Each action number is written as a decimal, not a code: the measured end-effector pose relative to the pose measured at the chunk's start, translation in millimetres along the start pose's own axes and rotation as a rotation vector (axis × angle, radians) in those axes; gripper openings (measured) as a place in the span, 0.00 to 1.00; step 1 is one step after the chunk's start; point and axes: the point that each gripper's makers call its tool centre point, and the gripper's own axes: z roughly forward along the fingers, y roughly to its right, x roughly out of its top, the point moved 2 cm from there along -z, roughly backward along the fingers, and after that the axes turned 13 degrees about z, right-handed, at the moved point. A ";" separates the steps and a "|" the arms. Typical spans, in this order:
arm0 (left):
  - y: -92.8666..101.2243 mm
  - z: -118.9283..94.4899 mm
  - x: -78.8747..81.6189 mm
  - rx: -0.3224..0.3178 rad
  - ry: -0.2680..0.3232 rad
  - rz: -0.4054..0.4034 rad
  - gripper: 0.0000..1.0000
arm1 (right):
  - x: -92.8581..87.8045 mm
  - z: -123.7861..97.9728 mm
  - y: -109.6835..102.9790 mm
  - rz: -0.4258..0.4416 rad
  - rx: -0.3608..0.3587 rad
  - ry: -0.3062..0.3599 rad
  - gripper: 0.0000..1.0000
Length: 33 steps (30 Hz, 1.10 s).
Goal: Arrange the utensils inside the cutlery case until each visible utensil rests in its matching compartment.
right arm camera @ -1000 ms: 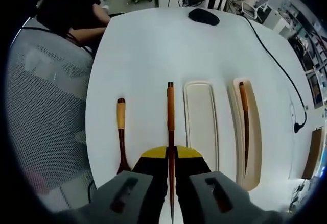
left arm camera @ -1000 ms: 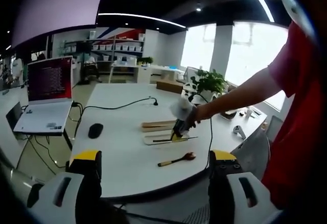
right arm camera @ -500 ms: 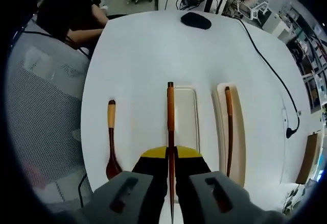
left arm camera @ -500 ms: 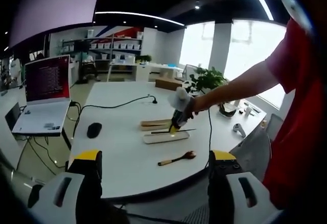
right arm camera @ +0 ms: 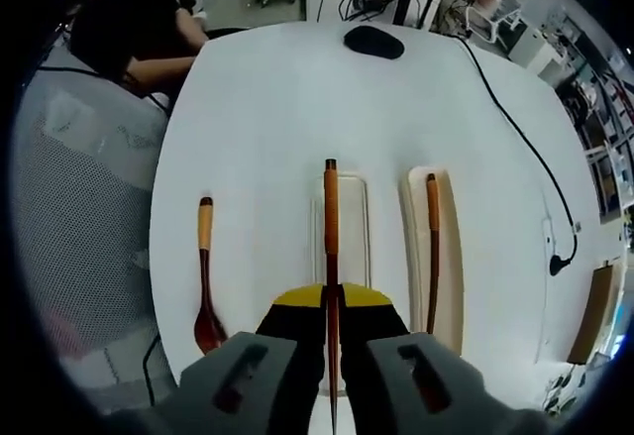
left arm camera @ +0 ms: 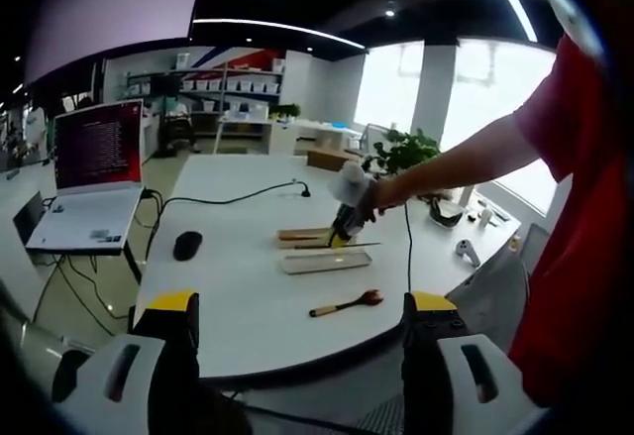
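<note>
Right tongs [right arm camera: 331, 301] clenched on utensil [right arm camera: 331, 227], directly above empty tray [right arm camera: 342, 257]; left tongs [left arm camera: 297, 331] released. Risk: tilted release misses compartment.

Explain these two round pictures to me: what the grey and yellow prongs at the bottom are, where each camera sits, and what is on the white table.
A person holds a two-jaw tool in each hand, with a fisheye camera on each. The prongs are that tool's own jaws.

In the left gripper view, the left gripper is open and held back from the white table; the person's arm reaches out with the right gripper.

The right gripper view looks down from that tool, shut on a chopstick above the empty tray. Beside it, another tray holds a second chopstick. A wooden spoon and a computer mouse lie on the table.
</note>
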 end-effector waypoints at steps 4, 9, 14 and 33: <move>-0.9 -1.3 -2.0 0.005 -0.004 -0.004 0.87 | 4.3 -5.4 6.8 0.011 -0.007 0.009 0.00; 0.3 -1.8 -3.9 0.008 -0.006 -0.009 0.86 | 3.3 -8.4 9.7 -0.004 -0.014 0.001 0.00; 0.8 -1.9 -5.0 0.010 -0.008 -0.011 0.86 | 9.2 -13.2 18.6 0.002 -0.020 0.011 0.00; -2.5 -5.5 -10.8 0.029 -0.021 -0.022 0.86 | 31.2 -24.9 45.5 -0.007 -0.037 0.033 0.00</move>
